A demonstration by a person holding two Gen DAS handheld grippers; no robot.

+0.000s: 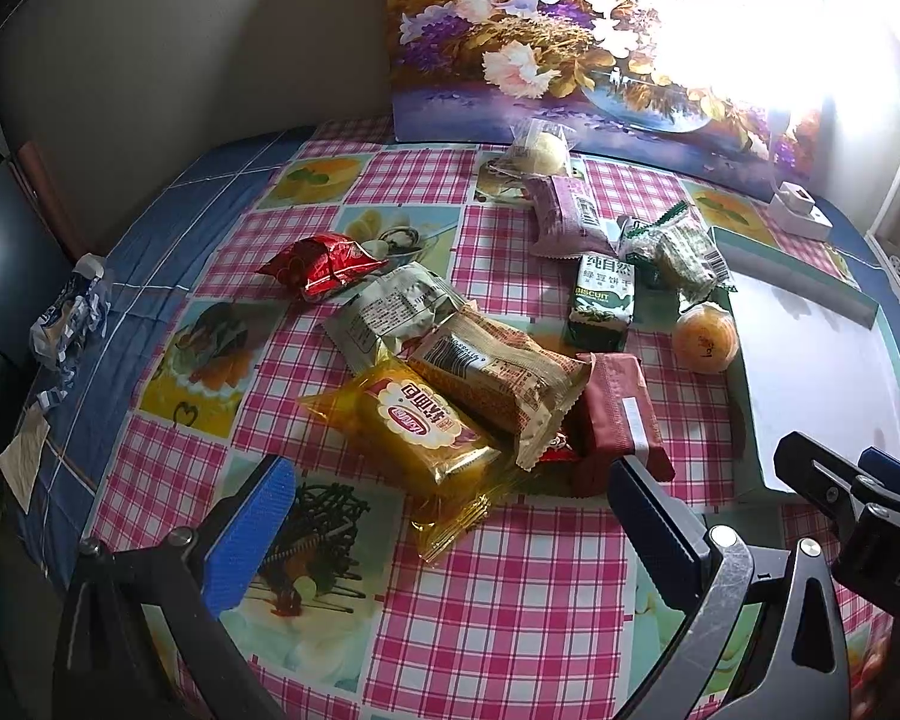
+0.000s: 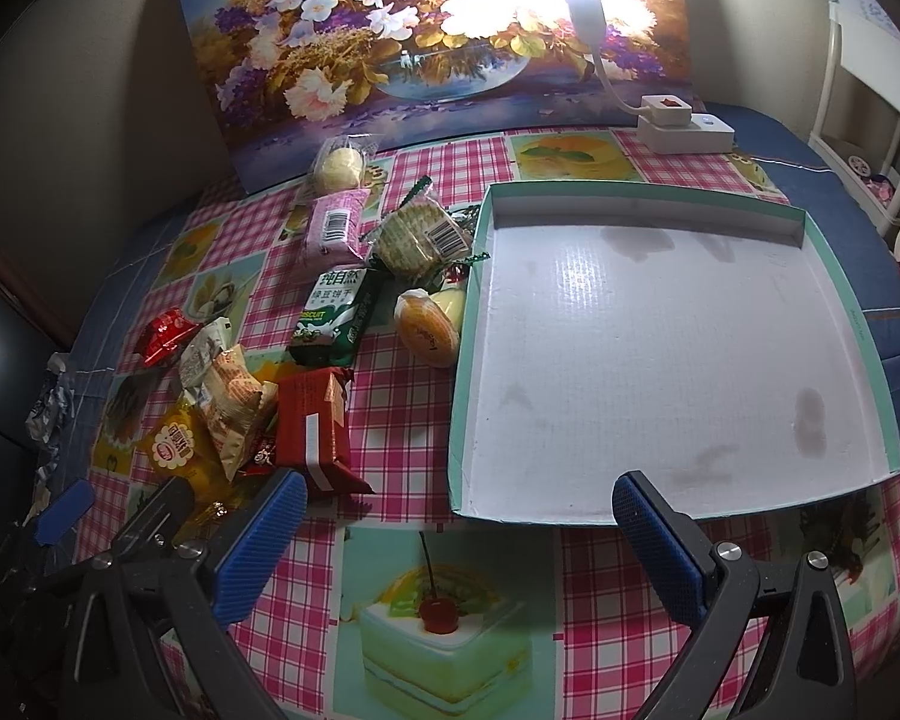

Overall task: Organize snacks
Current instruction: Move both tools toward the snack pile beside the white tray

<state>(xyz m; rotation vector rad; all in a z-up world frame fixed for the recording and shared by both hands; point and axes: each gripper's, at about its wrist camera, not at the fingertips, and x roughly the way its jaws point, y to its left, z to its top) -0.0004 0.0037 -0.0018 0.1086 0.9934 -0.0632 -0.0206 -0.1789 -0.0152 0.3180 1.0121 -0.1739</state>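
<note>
A: Risks from here?

B: Mainly the pile. The yellow cake packet (image 1: 417,432) lies under the tan barcode packet (image 1: 498,381), which also leans on the dark red packet (image 1: 621,414). Left gripper (image 1: 450,516) is spread wide, holding nothing, lined up on that yellow one. My guess: pulling it out drags its neighbours along. The film looks slick too, so a pinch on the crimped end may slip.

A: Right side?

B: Right gripper (image 2: 456,528) is also released and empty, hovering at the near edge of the tray (image 2: 834,300). Low wall, light cardboard. A nudge from a finger probably slides it across the tablecloth (image 2: 390,420).

A: Anything in the tray?

B: Nothing. Bare white floor with a few dark smudges. Every snack is on the cloth to its left.

A: Closest ones?

B: Round orange pastry (image 2: 423,324) just beside the tray's left wall, the green biscuit pack (image 2: 336,315) next to it. The pastry looks soft, so a hard squeeze could crush it.

A: Other hazards?

B: Lamp base (image 2: 684,123) sits behind the tray; glare washes out the back.
</note>
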